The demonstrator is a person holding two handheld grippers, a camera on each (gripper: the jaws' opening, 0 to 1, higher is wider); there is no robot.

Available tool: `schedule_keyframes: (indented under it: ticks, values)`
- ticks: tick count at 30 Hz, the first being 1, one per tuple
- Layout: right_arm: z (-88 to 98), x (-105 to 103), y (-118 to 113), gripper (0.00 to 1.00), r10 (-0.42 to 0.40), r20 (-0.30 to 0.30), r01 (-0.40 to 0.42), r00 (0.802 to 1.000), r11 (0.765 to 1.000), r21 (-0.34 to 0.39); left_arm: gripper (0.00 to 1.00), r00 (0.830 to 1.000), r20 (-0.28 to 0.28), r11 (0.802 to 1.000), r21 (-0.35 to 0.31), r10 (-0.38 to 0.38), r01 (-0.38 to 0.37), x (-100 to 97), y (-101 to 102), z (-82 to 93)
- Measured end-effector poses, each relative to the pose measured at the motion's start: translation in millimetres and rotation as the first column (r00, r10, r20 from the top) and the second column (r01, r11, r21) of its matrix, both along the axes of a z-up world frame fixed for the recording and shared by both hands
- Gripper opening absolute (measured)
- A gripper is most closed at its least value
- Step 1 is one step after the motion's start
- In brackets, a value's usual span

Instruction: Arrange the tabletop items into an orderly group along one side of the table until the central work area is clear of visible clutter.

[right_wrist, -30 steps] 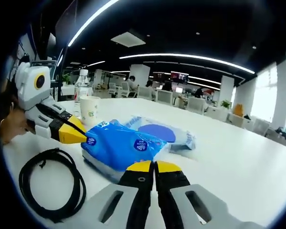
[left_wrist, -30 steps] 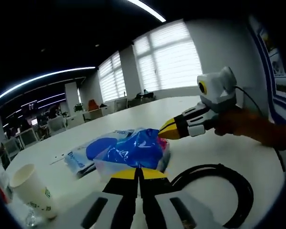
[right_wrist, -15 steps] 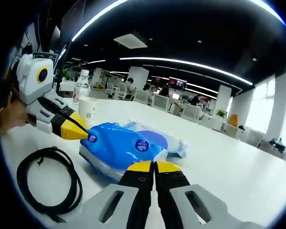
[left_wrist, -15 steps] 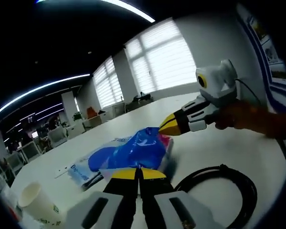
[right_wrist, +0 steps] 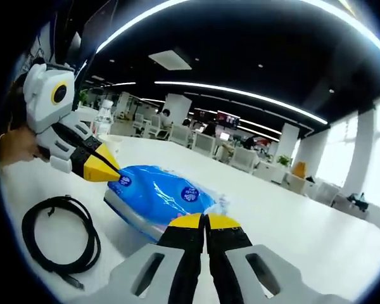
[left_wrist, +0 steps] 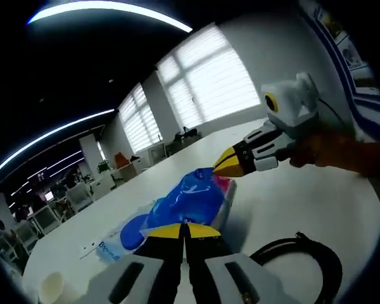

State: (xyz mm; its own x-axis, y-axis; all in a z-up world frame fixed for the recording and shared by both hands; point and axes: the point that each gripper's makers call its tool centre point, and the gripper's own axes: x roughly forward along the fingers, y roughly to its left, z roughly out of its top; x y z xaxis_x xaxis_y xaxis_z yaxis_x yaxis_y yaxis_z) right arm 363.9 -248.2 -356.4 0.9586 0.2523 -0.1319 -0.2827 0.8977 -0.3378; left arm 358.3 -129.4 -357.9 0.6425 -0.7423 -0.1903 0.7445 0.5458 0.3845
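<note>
Both tongs pinch the blue tissue pack [left_wrist: 189,201]: the left tongs [left_wrist: 179,229] and right tongs [right_wrist: 204,220] each grip an opposite end, holding it over the white worktop [right_wrist: 285,221]. If either thin plastic pinch slips, the pack could drop onto the coiled black cable [right_wrist: 57,231] beside it.

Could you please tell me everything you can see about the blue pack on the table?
The blue pack is a soft, glossy plastic-wrapped bundle with round logos and a pale underside, lying on the white table. Both closed grippers pinch its opposite ends: left gripper, right gripper. A black cable lies coiled nearby, apart.
</note>
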Motion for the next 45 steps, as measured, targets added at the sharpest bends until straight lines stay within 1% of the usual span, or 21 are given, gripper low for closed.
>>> schedule_keyframes:
  ticks: [2, 4, 9, 16, 21, 27, 32, 34, 37, 45]
  values:
    - [0.6, -3, -7, 0.00, -0.008, -0.002, 0.008, 1.000, 1.000, -0.012, 0.00, 1.000, -0.010, 1.000, -0.010, -0.020, 0.020, -1.1, -8, 1.4]
    - [3.3, -5, -16, 0.00, -0.014, -0.003, 0.014, 1.000, 1.000, -0.016, 0.00, 1.000, -0.004, 1.000, -0.007, -0.031, 0.031, -1.6, -15, 3.3]
    - [12.0, -9, -34, 0.00, -0.050, 0.019, 0.051, 0.999, 0.998, -0.035, 0.00, 0.998, 0.007, 0.998, 0.000, -0.058, 0.058, -1.7, -34, 8.0]
    - [15.0, -17, -54, 0.00, -0.084, 0.027, 0.086, 0.996, 0.995, -0.050, 0.00, 0.996, 0.008, 0.996, 0.011, -0.091, 0.091, -3.6, -55, 7.1]
    - [17.7, -23, -69, 0.00, -0.109, 0.034, 0.111, 0.993, 0.992, -0.055, 0.00, 0.994, 0.018, 0.994, 0.012, -0.111, 0.111, -7.6, -69, 10.4]
    - [19.9, -27, -80, 0.00, -0.128, 0.046, 0.130, 0.991, 0.990, -0.056, 0.00, 0.992, 0.026, 0.992, 0.019, -0.125, 0.124, -8.7, -82, 11.7]
    - [18.2, -30, -92, 0.00, -0.152, 0.050, 0.155, 0.987, 0.986, -0.056, 0.00, 0.991, 0.018, 0.991, 0.012, -0.132, 0.131, -9.7, -95, 9.6]
    - [15.7, -33, -101, 0.00, -0.164, 0.049, 0.166, 0.985, 0.985, -0.049, 0.00, 0.990, 0.019, 0.990, 0.020, -0.141, 0.140, -10.8, -103, 6.8]
    - [11.4, -34, -107, 0.00, -0.170, 0.043, 0.172, 0.985, 0.984, -0.041, 0.00, 0.988, 0.015, 0.988, 0.025, -0.150, 0.150, -11.3, -110, 3.6]
    - [-0.5, -37, -124, 0.00, -0.199, 0.031, 0.201, 0.979, 0.978, -0.055, 0.00, 0.987, 0.009, 0.986, 0.042, -0.162, 0.162, -12.4, -129, -5.5]
